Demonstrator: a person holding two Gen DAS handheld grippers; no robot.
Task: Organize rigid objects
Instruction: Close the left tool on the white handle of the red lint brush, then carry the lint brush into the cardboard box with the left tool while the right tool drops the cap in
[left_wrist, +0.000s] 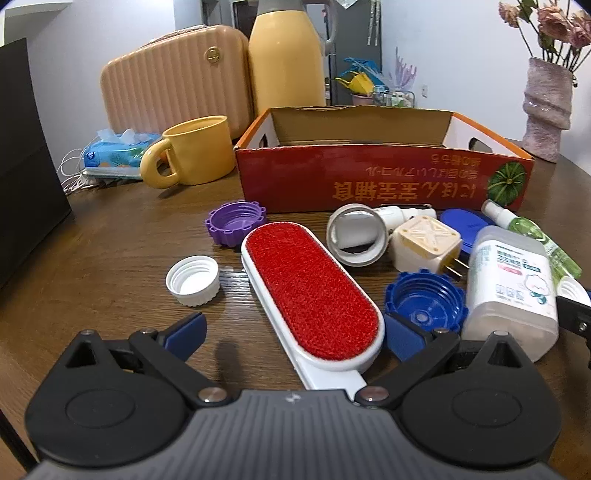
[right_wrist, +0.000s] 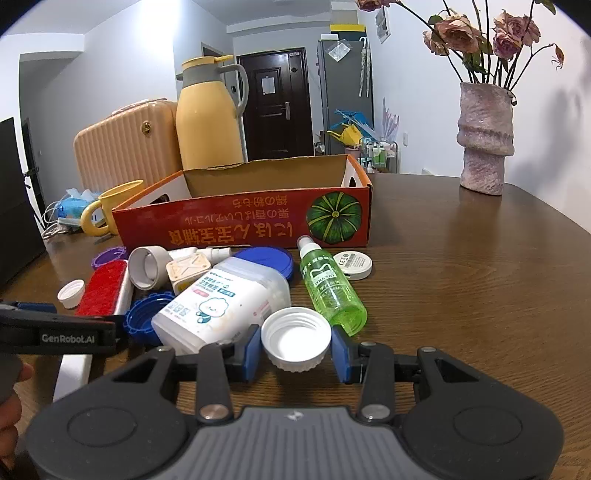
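Right wrist view showed the right gripper (right_wrist: 295, 350) clasping a large white threaded plastic cap (right_wrist: 296, 339) on the wooden table (right_wrist: 461, 288); the left gripper (left_wrist: 291, 332) gaped around a red-padded white lint brush (left_wrist: 312, 291), before the red cardboard box (left_wrist: 384, 177).

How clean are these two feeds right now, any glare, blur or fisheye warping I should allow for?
Left wrist view: strong fisheye bending at the edges, dark vignette corners; the lint brush is sharp, the yellow thermos slightly soft. Right wrist view: same warping, soft sheen on the table near the vase; the white cap between the right gripper fingers looks washed out inside.
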